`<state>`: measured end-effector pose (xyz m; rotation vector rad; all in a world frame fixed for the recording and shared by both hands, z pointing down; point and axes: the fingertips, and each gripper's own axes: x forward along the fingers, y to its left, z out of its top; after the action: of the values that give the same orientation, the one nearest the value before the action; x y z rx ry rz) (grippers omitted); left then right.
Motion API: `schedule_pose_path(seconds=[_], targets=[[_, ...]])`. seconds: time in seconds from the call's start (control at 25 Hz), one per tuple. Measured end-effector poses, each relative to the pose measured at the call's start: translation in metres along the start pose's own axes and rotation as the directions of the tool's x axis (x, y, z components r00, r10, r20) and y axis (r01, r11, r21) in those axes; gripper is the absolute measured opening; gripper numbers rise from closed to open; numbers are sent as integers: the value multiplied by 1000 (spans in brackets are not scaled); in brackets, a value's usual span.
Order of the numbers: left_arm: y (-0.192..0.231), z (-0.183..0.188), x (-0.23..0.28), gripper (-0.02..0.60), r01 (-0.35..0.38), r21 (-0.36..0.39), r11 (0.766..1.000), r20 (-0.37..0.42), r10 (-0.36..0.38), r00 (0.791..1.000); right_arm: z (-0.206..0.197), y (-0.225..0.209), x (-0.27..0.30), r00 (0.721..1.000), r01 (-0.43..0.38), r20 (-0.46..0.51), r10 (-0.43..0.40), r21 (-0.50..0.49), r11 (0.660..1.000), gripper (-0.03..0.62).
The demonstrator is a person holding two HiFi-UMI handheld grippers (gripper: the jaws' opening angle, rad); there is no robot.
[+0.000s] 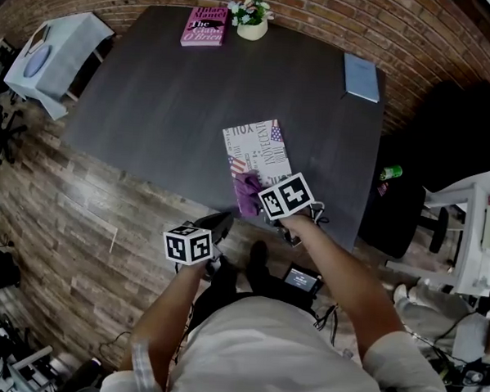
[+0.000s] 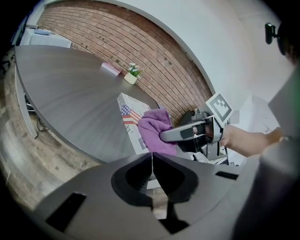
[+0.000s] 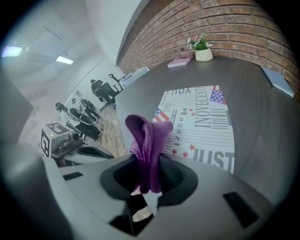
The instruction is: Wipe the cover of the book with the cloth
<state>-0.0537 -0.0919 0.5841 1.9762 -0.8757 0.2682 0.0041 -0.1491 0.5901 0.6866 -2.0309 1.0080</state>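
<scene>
Bench: dark, set against a brick wall. The book lay flat, cover up, close to the near edge of the bench and a little right of its middle; the cover was white with newspaper-style lettering and small flag prints. The right tongs were clamped on a purple cloth, jaws part-way closed, with the folded fabric bunched between them and standing out past the tips. The tongs pointed steeply down at the near left corner of the book, and the free end of the cloth lay against the cover there. How firmly it pressed could not be judged. The left tongs had their jaws fully together, nothing between them. They were held just off the near edge of the bench, above the wooden floor, to the left of the right tongs and clear of both book and cloth. Along the far edge sat a pink book and, just beside it, a small potted plant. A blue-grey book lay near the far right corner, well apart from the working area.
</scene>
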Motion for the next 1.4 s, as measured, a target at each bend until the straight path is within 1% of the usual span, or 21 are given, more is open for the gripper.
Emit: schedule_pose_path(seconds=[0.24,0.48,0.96,1.4], targets=[[-3,13,9,8,4,4,1000,8,-4,1000,-3,-10,-7,1000,9,-2,-9,-1,1000,97],[-6,13,18,8,9,-1,1000,3,-9,1000,-7,-30,-20,999,42,-7,-42,-4,999,97],[-20,16,31,8,36,14,999,-10,-36,999,-22,-69,-47,996,94,-4,-94,49,994,98],[-37,25,40,11,77,35,996,-7,-77,997,-33,-105,-75,980,197,2,-197,76,978,98]])
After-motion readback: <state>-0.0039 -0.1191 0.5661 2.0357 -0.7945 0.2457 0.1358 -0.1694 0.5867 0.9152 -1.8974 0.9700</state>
